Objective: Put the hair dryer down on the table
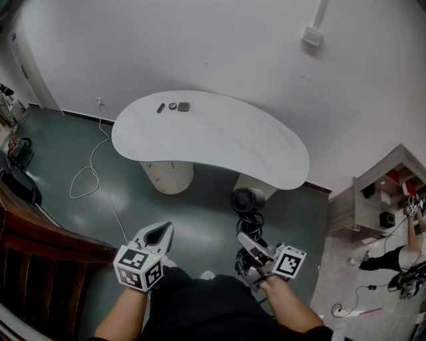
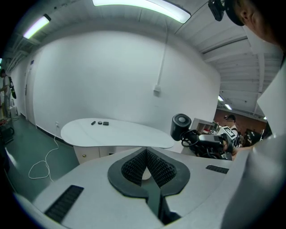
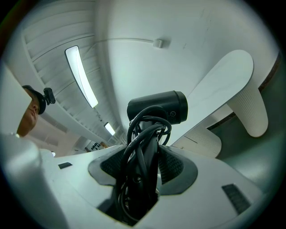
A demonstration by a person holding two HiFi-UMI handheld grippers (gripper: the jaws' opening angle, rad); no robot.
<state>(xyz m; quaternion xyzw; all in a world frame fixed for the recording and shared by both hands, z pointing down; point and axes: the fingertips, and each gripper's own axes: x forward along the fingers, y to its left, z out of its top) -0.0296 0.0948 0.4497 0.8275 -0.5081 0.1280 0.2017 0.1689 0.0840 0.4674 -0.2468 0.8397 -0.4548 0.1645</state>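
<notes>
Pinching hair dryer handle between right tool jaws | left tool pressed together

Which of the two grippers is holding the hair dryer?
The right gripper: its jaws clamp the hair dryer by its cord-wrapped handle. The left gripper is shut on nothing.

- A plain white wall carries a small white box.
- The floor is dark grey-green, with a white cable looped on it.
- The white curved table stands on ribbed cream pedestals.
- Open shelves stand to the right.
- Strip lights run along the ceiling.
</notes>
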